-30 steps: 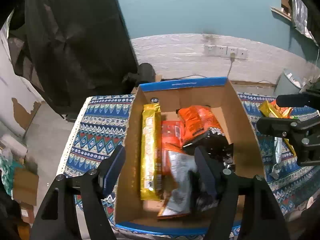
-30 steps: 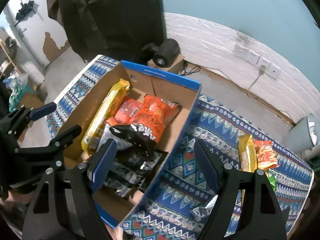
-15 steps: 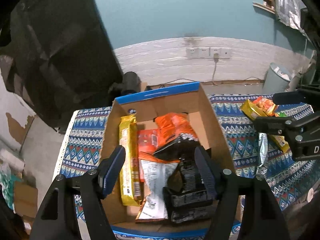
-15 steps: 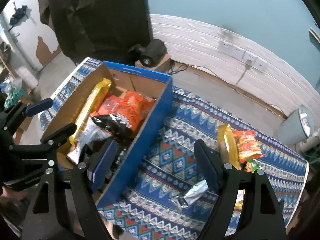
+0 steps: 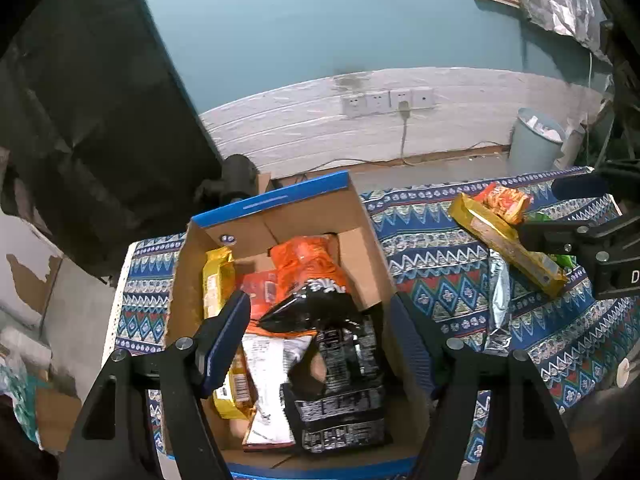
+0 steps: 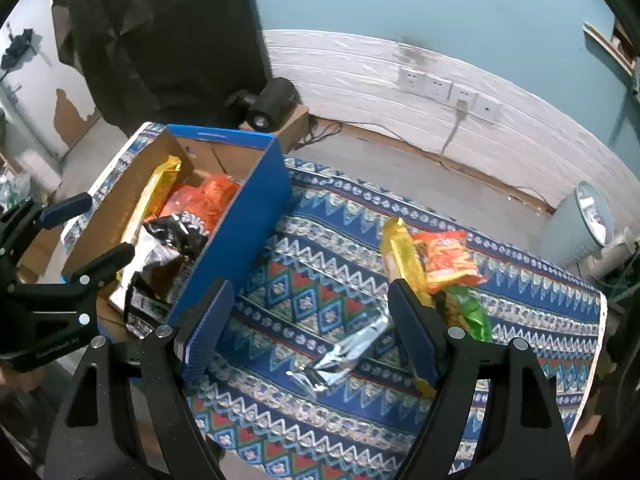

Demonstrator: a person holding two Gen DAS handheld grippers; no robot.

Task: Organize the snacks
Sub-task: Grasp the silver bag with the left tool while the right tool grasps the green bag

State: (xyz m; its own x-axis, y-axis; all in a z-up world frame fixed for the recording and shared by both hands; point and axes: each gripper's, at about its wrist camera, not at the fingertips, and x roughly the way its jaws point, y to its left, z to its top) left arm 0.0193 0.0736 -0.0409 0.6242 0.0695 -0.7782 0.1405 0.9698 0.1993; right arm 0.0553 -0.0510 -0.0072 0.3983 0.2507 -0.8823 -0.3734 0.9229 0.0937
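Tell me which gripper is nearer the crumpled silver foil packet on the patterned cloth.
Right. The right gripper hangs open just above the silver foil packet; the left gripper is open over the cardboard box.

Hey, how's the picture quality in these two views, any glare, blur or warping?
Left wrist: sharp, dim bluish light, fisheye bows the wall boards, corners black. Right wrist: also sharp, same bowing, glare on the silver packet, right gripper open above it.
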